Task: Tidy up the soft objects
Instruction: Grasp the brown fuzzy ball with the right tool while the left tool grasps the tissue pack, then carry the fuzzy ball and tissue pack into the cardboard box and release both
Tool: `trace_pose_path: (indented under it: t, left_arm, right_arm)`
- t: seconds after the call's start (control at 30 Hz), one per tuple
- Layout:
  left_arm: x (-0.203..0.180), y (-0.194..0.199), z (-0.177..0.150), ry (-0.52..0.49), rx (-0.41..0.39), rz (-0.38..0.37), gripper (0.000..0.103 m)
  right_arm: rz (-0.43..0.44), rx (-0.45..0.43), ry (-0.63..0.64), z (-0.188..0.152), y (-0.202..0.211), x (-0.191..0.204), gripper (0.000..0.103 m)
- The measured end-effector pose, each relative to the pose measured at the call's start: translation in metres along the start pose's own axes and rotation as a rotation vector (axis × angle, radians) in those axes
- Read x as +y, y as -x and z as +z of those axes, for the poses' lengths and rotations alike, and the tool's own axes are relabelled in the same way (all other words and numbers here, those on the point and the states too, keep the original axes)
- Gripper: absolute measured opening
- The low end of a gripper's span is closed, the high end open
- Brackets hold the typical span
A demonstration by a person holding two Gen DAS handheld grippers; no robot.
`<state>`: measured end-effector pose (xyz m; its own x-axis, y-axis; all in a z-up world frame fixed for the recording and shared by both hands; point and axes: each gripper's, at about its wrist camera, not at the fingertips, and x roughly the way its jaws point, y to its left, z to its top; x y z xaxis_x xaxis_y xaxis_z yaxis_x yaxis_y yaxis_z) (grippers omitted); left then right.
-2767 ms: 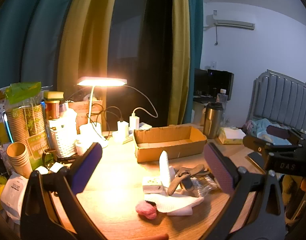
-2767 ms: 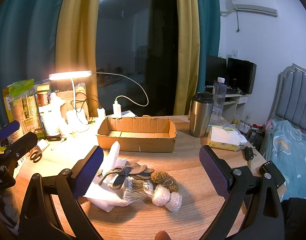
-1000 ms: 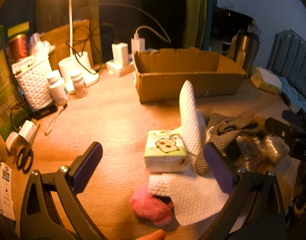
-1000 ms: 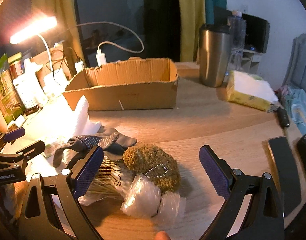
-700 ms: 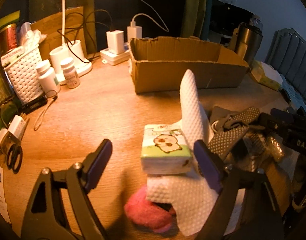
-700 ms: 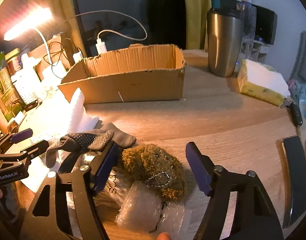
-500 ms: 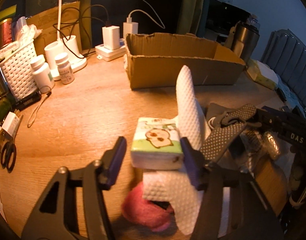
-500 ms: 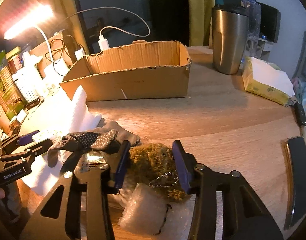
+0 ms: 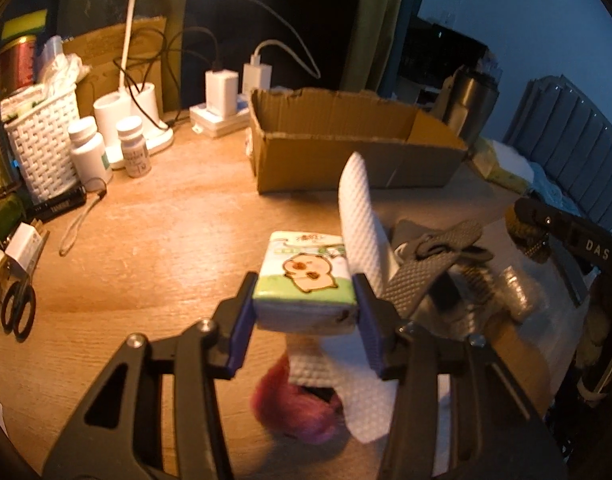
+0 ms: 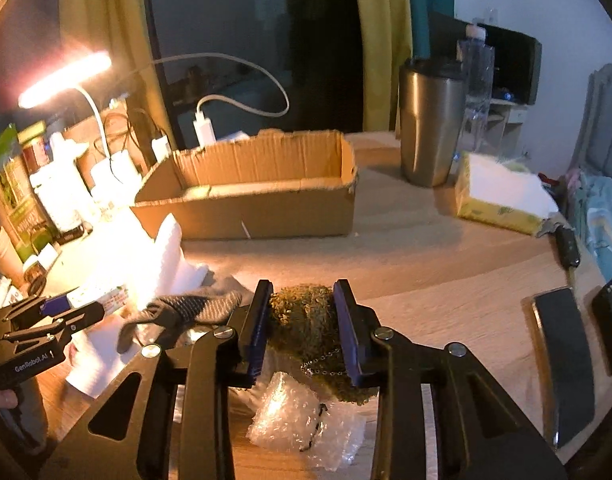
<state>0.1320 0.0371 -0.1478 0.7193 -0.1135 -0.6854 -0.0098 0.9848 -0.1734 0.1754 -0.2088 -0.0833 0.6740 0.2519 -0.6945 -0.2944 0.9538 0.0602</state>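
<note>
My left gripper (image 9: 304,312) is shut on a small tissue pack (image 9: 304,284) with a cartoon pig, held above a white foam sheet (image 9: 357,216) and a pink fuzzy ball (image 9: 294,412). My right gripper (image 10: 304,320) is shut on a brown fuzzy plush (image 10: 306,312) with a thin chain, above bubble wrap (image 10: 302,424). A grey dotted glove (image 10: 194,308) lies between the two grippers; it also shows in the left wrist view (image 9: 433,256). An open cardboard box (image 10: 258,184) stands behind the pile on the wooden table (image 10: 445,272).
A steel tumbler (image 10: 429,124), a water bottle (image 10: 477,92) and a yellow tissue box (image 10: 501,196) stand at the right. Two phones (image 10: 561,360) lie at the right edge. A lamp (image 10: 66,76), chargers (image 9: 222,92), pill bottles (image 9: 90,152), a white basket (image 9: 38,140) and scissors (image 9: 18,312) crowd the left.
Both grippers came down to the pile and closed: the left onto the tissue pack, the right onto the brown plush. Both were open a second ago.
</note>
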Motion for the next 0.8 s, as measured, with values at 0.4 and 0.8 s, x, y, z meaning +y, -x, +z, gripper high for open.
trace_pose_path:
  t: [0.4,0.8]
  left_arm:
    - [-0.006,0.05,0.028,-0.021,-0.136,-0.037,0.048]
    - [-0.018,0.044,0.081,-0.026,-0.21,-0.035,0.048]
  right_arm:
    - [0.025,-0.129,0.018,0.021,0.041,0.008,0.033]
    - [0.066,-0.191,0.035,0.055,0.029,-0.005,0.034]
